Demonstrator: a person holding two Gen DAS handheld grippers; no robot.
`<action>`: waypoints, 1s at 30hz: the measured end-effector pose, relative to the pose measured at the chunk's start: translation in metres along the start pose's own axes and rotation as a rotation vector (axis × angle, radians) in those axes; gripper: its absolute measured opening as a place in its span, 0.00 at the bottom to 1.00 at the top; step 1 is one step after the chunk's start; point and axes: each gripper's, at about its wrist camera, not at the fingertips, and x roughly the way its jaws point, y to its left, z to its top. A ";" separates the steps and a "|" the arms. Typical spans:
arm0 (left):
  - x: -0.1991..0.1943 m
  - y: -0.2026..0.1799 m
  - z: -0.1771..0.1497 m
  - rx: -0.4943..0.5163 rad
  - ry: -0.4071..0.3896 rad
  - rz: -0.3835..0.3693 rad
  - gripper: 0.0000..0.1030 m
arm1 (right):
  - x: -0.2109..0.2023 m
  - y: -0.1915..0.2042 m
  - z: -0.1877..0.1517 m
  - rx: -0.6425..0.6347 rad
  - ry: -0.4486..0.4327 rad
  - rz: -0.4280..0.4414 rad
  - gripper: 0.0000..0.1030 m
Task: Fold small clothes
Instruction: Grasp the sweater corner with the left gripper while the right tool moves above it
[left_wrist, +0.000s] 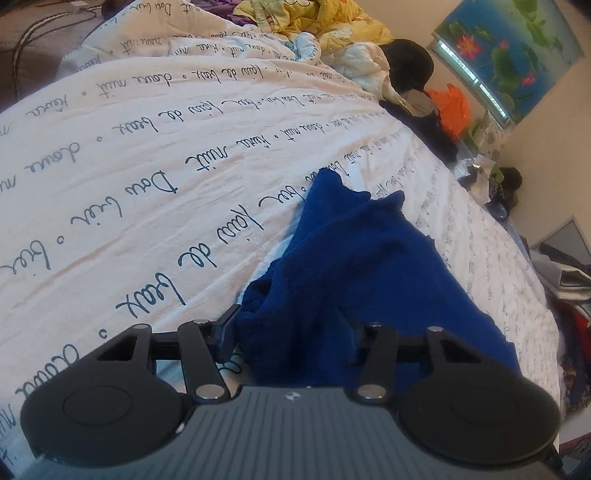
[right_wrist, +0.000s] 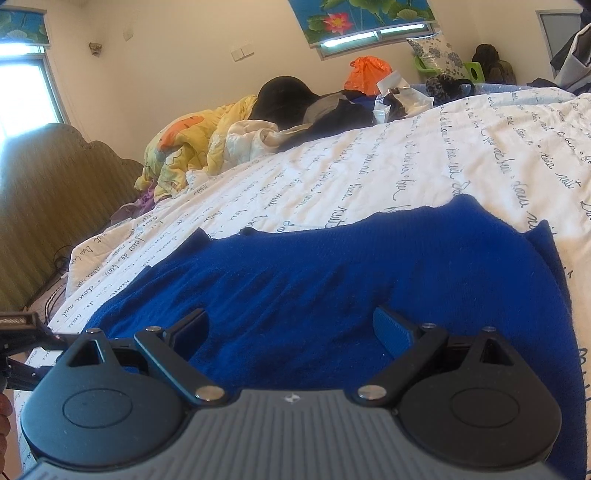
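Observation:
A dark blue knit garment (left_wrist: 369, 266) lies on a white bedspread (left_wrist: 147, 147) printed with black script. My left gripper (left_wrist: 291, 328) stands partly open at the garment's near end. A raised fold of cloth fills the gap between the jaws. The left fingertip (left_wrist: 227, 321) shows beside the cloth; the other finger is hidden under the fold. In the right wrist view the blue garment (right_wrist: 332, 266) spreads wide across the bedspread (right_wrist: 406, 158). My right gripper (right_wrist: 291, 332) is open just above it, fingers far apart, with nothing pinched between them.
A heap of yellow and white quilts (right_wrist: 192, 147) and dark clothes with an orange bag (right_wrist: 369, 70) lie along the bed's far side. A padded headboard (right_wrist: 55, 206) stands at the left. A black piece of gear (right_wrist: 22, 332) pokes in at the left edge.

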 end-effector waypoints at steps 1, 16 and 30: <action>0.001 -0.002 0.000 0.009 -0.014 0.020 0.30 | 0.000 -0.001 0.000 0.003 0.000 0.003 0.93; -0.023 -0.166 -0.141 1.127 -0.189 -0.209 0.07 | 0.006 -0.046 0.064 0.463 0.232 0.429 0.94; -0.036 -0.154 -0.143 1.132 -0.181 -0.235 0.07 | 0.063 -0.048 0.071 0.480 0.469 0.397 0.95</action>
